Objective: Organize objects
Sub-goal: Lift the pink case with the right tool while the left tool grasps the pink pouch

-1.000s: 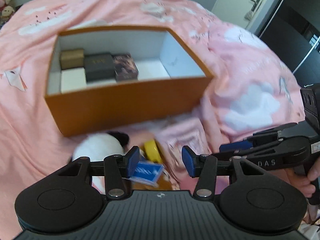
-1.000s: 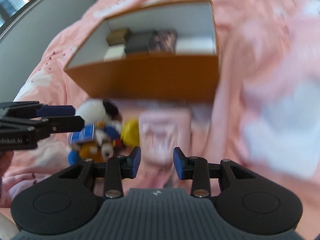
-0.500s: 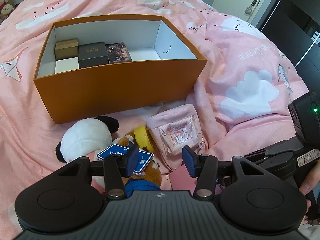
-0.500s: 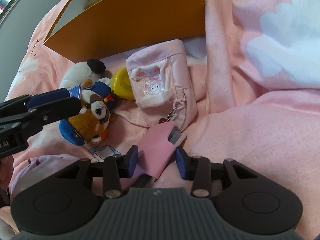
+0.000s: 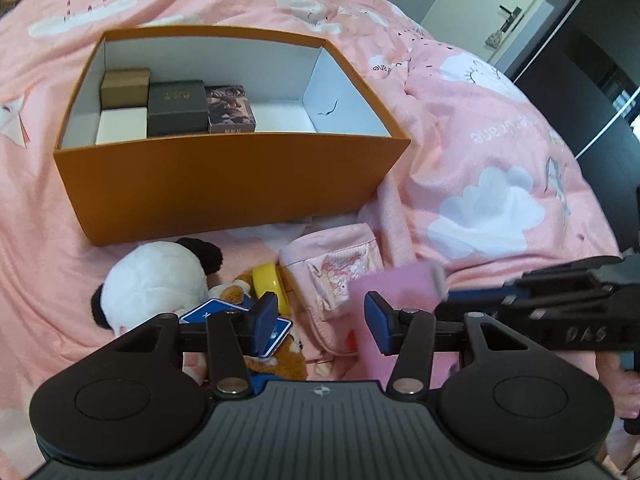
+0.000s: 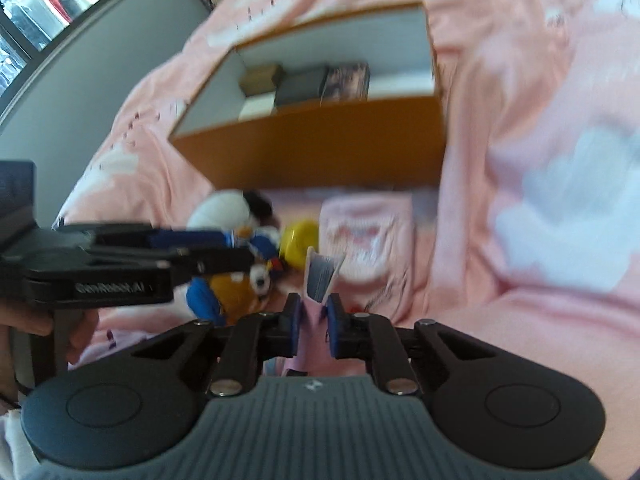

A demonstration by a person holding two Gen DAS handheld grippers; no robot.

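An orange box (image 5: 224, 184) stands open on the pink bed, with several small boxes (image 5: 176, 106) at its back left. In front of it lie a panda plush (image 5: 152, 276), a brown plush in blue (image 6: 232, 288), a yellow round thing (image 5: 272, 280), a blue card (image 5: 212, 312) and a pink pouch (image 5: 340, 268). My right gripper (image 6: 314, 328) is shut on a pink booklet (image 6: 320, 280), held upright above the bed; the booklet also shows in the left wrist view (image 5: 396, 284). My left gripper (image 5: 320, 320) is open and empty over the toys.
The pink quilt (image 5: 500, 160) rises in folds to the right of the box. A dark door (image 5: 592, 40) stands at the far right. A window (image 6: 36, 8) is at the far left of the right wrist view.
My right gripper has shut on the pink booklet and lifted it off the bed, tilting up toward the box. My left gripper stays open and has hardly moved.
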